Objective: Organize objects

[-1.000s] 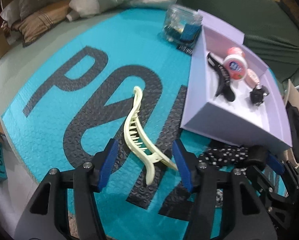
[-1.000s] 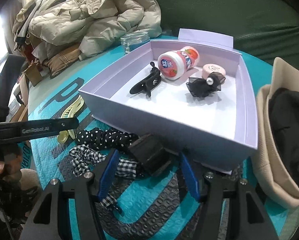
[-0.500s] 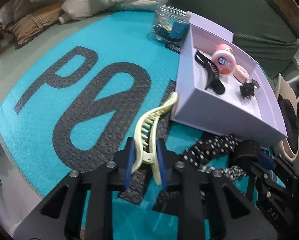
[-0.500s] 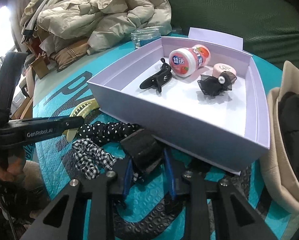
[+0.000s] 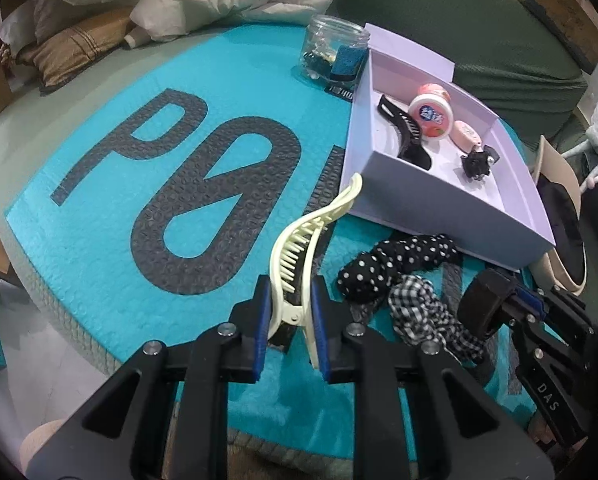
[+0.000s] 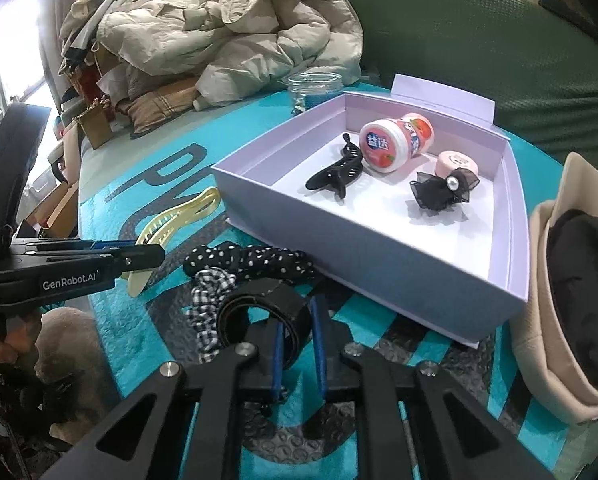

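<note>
My left gripper (image 5: 289,322) is shut on a cream hair claw clip (image 5: 299,248), lifted off the teal mat with its tip toward the lilac box (image 5: 439,208). My right gripper (image 6: 297,346) is shut on a black ring-shaped band (image 6: 259,304), raised a little above the mat. Close to it lie a polka-dot scrunchie (image 6: 251,260) and a checked scrunchie (image 6: 207,292). Inside the lilac box (image 6: 339,248) are a black claw clip (image 6: 335,172), a peach-lidded jar (image 6: 395,140), a small pink tin (image 6: 455,160) and a black bow (image 6: 439,188).
A glass jar (image 5: 333,52) stands behind the box. A beige hat with black lining (image 6: 571,292) lies right of the box. Piled jackets (image 6: 219,28) and a green sofa (image 6: 499,48) border the teal mat (image 5: 119,184). A hand (image 6: 3,344) holds the left tool.
Both grippers went from open to shut. The left one took the cream clip and lifted it; the right one took the black band and raised it off the mat.
</note>
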Demonstrator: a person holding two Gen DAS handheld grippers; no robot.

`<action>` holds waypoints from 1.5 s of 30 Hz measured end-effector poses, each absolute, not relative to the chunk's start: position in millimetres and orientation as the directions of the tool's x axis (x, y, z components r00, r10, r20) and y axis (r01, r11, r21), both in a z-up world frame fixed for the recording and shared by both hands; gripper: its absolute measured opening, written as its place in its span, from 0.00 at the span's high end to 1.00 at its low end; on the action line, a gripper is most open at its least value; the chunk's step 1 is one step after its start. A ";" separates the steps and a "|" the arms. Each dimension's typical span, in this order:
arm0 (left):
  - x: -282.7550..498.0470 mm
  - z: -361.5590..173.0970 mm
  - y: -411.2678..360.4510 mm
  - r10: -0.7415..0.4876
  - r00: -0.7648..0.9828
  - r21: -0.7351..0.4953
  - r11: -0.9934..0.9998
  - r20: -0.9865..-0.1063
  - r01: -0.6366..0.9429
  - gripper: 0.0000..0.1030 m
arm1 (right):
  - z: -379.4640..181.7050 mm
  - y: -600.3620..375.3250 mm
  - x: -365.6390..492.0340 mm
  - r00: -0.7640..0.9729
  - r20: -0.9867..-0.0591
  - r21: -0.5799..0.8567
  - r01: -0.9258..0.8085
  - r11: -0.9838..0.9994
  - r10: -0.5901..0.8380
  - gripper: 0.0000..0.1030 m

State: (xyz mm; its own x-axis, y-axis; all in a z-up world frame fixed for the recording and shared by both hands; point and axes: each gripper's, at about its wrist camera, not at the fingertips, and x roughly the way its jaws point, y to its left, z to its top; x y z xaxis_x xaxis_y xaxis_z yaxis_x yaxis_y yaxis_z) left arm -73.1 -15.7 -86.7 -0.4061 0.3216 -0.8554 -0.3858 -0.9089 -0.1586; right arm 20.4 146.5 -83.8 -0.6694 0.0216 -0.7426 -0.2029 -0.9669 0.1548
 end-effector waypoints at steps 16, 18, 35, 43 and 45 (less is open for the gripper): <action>-50.0 -68.4 -22.1 0.337 -0.402 -0.160 -0.897 -0.852 -0.412 0.83 | -60.6 128.1 33.6 -0.692 -0.722 0.141 -0.144 -0.980 -0.003 0.88; -47.9 -66.6 -22.9 0.340 -0.397 -0.165 -0.896 -0.853 -0.413 0.83 | -57.4 125.8 35.2 -0.694 -0.720 0.139 -0.135 -0.981 -0.007 0.88; -31.5 -35.2 -2.6 0.348 -0.431 -0.115 -0.870 -0.833 -0.480 0.83 | -24.2 130.6 41.4 -0.717 -0.697 0.109 -0.111 -0.988 0.004 0.88; -35.3 -23.7 20.1 0.363 -0.431 -0.099 -0.846 -0.826 -0.523 0.83 | -14.8 149.4 38.7 -0.714 -0.699 0.101 -0.130 -0.986 0.022 0.88; -36.7 -22.6 26.0 0.364 -0.429 -0.094 -0.841 -0.827 -0.533 0.83 | -13.2 153.4 38.3 -0.718 -0.695 0.098 -0.128 -0.987 0.024 0.88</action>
State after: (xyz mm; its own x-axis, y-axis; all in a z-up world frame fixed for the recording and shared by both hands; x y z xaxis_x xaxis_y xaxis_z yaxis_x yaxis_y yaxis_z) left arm -36.7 26.0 -22.6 -0.4287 0.3639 -0.8269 -0.5333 -0.8407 -0.0935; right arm 38.3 153.4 -13.2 -0.7184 0.0238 -0.6953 -0.1279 -0.9869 0.0984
